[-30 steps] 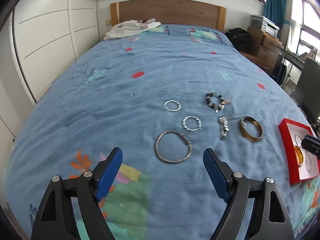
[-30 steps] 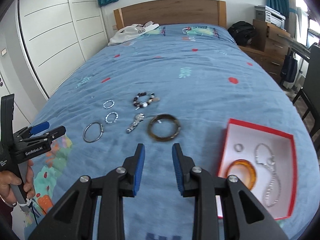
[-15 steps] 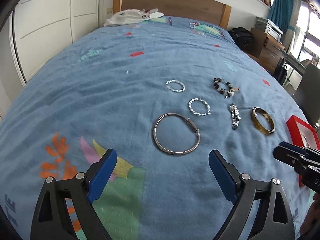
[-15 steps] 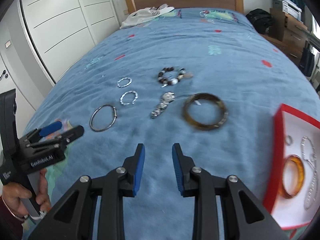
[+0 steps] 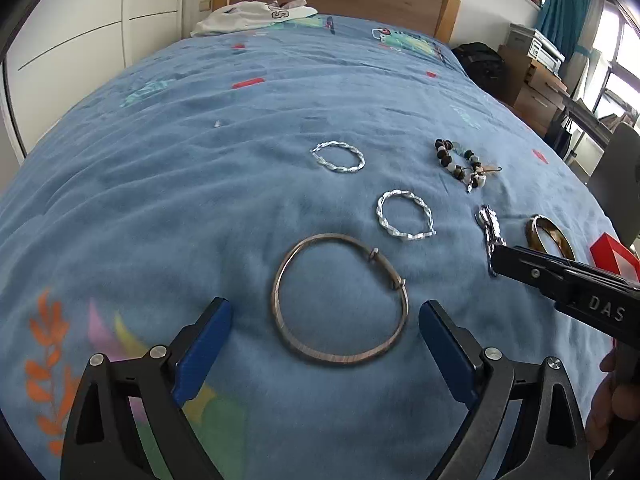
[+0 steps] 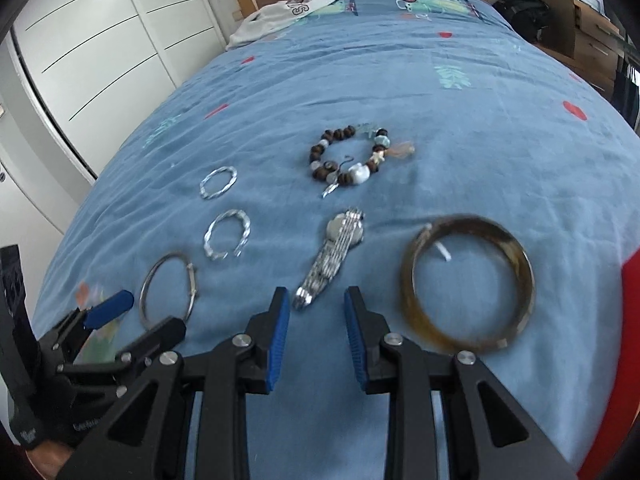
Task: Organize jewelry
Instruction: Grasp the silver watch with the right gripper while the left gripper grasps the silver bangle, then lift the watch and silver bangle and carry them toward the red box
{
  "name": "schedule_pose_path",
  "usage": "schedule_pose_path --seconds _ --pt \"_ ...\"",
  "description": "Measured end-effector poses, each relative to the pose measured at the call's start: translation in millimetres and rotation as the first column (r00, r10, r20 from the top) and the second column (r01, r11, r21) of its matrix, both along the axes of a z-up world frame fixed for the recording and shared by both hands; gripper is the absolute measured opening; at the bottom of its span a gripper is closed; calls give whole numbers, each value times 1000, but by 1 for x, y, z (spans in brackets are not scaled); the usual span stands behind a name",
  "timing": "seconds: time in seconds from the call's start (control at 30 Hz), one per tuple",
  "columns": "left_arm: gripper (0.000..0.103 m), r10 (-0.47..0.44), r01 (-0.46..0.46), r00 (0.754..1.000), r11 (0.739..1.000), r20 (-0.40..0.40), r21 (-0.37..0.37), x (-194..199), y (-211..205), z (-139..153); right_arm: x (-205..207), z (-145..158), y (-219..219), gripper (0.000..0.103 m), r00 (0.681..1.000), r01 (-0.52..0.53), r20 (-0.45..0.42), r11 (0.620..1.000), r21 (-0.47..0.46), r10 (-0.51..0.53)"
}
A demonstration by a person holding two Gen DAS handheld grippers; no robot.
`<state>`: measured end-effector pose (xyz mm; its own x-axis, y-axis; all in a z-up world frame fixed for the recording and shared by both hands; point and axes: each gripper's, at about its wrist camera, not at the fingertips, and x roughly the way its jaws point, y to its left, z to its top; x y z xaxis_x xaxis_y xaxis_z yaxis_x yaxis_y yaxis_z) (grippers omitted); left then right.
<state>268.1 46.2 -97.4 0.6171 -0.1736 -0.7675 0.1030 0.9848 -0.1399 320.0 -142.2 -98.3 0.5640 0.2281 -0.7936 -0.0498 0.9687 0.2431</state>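
Jewelry on blue bedspread [image 5: 200, 200], approach step. Left gripper [image 5: 325, 342]: jaws wide and empty, just been opening, straddling the near rim of the large silver bangle [image 5: 340, 300]. Right gripper [image 6: 313, 334]: jaws narrow, empty, just near of the metal watch [image 6: 336, 256]; brown bangle [image 6: 468, 284] to its right. Red box [image 5: 612, 254] lies at right. Next, by judgement: lower, close on each piece, carry both to the box.

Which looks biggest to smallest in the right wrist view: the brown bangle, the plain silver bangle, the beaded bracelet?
1. brown bangle, though it lies nearest the camera
2. beaded bracelet
3. plain silver bangle, seen foreshortened, so close to the beaded one
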Motion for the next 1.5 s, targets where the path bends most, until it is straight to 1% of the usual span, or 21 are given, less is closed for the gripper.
schedule_pose_path --seconds 0.1,0.23,0.3,0.43,0.47,0.5,0.53,0.57,0.67,0.73,0.8,0.97,1.23,1.4,1.5 --pt "93 1 -1 1000 1000 0 14 7 -3 -4 12 -2 -1 28 1000 9 6 1000 -4 -9" --pt "92 3 -4 1000 999 11 53 9 -8 -9 24 -6 -1 28 1000 22 11 1000 2 -22" --pt "86 4 -5 1000 998 25 59 7 -8 -9 30 -8 -2 28 999 25 19 1000 1 -26" --pt "76 18 -20 999 999 41 41 6 -3 -9 35 -11 2 27 999 26 37 1000 -14 -26" --pt "71 24 -25 999 999 47 37 5 -1 -8 36 -12 3 26 999 24 42 999 -22 -23" --pt "70 28 -29 998 999 51 34 4 -1 -8 36 -12 4 25 999 21 48 999 -29 -20" --pt "70 29 -30 998 999 54 26 4 0 -8 36 -13 4 17 999 18 51 999 -28 -16" --pt "70 30 -32 998 999 56 21 3 1 -8 36 -13 4 17 999 14 52 1000 -22 -13" --pt "70 30 -31 997 999 66 11 1 2 -4 34 -11 4 12 998 -2 58 1000 -14 3" --pt "70 34 -34 997 999 70 3 0 2 -2 31 -9 4 12 998 -17 61 1000 -9 18" --pt "70 41 -41 997 999 71 -2 -3 3 1 25 -5 4 12 997 -30 67 1000 1 30" --pt "70 49 -50 996 999 72 17 -13 2 10 6 4 6 12 995 -54 85 998 22 52" --pt "70 37 -39 996 999 77 24 -44 -12 33 -44 27 -2 11 993 -55 109 997 46 50" --pt "70 -1 -1 995 1000 100 14 -65 -33 56 -82 55 -21 12 989 -31 145 998 48 23" --pt "70 -35 35 992 999 119 -1 -76 -55 72 -103 74 -40 11 985 -2 175 999 42 -6"
